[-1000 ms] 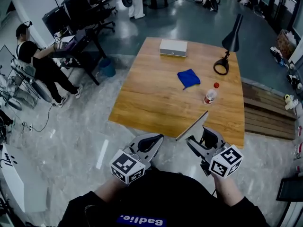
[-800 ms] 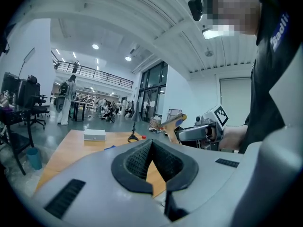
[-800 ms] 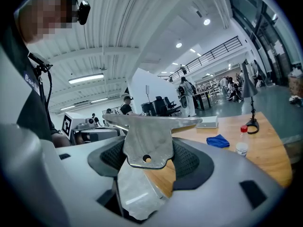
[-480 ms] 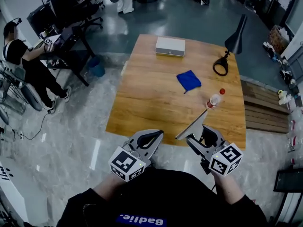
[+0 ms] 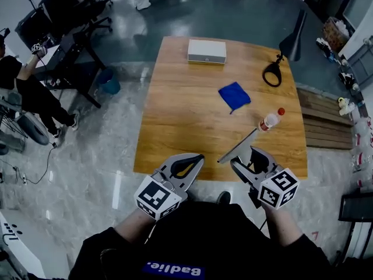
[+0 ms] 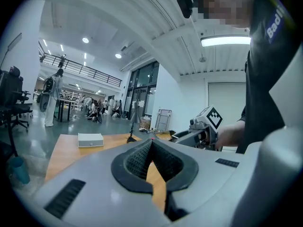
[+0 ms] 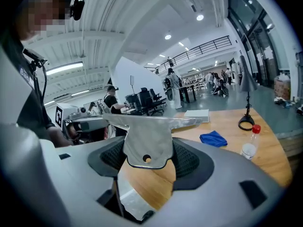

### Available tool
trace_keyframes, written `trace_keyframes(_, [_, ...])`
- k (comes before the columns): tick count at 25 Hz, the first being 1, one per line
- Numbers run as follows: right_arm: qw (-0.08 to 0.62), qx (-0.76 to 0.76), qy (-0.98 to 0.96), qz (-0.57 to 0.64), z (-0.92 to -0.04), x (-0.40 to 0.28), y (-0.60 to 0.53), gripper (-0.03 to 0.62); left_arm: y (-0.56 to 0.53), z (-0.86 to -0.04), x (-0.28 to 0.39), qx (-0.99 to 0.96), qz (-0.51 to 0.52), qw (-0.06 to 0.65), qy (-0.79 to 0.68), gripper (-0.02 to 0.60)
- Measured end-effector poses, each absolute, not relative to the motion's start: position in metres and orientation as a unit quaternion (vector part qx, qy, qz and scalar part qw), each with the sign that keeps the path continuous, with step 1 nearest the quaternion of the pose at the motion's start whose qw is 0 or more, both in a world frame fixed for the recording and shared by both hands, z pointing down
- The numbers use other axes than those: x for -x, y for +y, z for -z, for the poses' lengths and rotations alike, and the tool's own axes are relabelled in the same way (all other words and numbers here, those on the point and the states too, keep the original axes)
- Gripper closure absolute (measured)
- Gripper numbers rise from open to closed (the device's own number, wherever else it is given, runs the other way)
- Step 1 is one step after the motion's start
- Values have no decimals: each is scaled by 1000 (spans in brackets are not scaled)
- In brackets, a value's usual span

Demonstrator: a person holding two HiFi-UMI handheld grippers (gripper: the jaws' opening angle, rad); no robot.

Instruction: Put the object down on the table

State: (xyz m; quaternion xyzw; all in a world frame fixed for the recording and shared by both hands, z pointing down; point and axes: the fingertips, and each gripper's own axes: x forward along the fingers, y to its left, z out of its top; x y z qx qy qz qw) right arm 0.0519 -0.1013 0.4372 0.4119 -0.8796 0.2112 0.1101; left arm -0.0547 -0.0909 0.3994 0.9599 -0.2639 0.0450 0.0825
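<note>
A flat shiny metal scraper point(image 7: 147, 141), with a small hole in its tab, is clamped between the pads of my right gripper point(image 7: 149, 157). In the head view the scraper point(image 5: 236, 147) sticks out forward and left of the right gripper point(image 5: 247, 156), over the near edge of the wooden table point(image 5: 186, 127). To its left my left gripper point(image 5: 192, 159) hangs just short of the table's near edge. Its jaws point(image 6: 152, 143) meet at the tips with nothing between them.
On the table lie a blue cloth point(image 5: 234, 95), a clear bottle with a red cap point(image 5: 270, 120), a white box point(image 5: 207, 51) at the far edge and a black desk lamp point(image 5: 280, 57) at the far right. A seated person point(image 5: 23, 86) and office chairs are at the left.
The table has come nearer and now lies right in front of both grippers. The right gripper still holds the scraper; the left gripper stays shut.
</note>
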Motion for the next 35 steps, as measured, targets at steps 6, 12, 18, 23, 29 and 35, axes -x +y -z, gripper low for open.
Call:
trace_keyframes(6, [162, -401, -871, -234, -485, -68, -124, 305, -103, -405, 46, -952, -46, 95, -287, 578])
trace_keyframes(12, [193, -385, -866, -254, -523, -83, -152, 304, -106, -409, 28, -946, -53, 106, -302, 578])
trace_keyframes(18, [239, -368, -857, -269, -576, -86, -175, 305, -109, -410, 19, -939, -56, 111, -320, 578])
trace_keyframes(23, [286, -360, -845, -274, -624, -90, -190, 304, -115, -409, 12, -934, -53, 116, -334, 578])
trace_keyframes(29, [358, -348, -822, -275, -680, -88, -201, 304, -119, -412, 24, -922, -56, 131, -360, 578])
trace_keyframes(35, [417, -337, -801, -266, -724, -86, -218, 305, -122, -415, 33, -915, -67, 131, -375, 578])
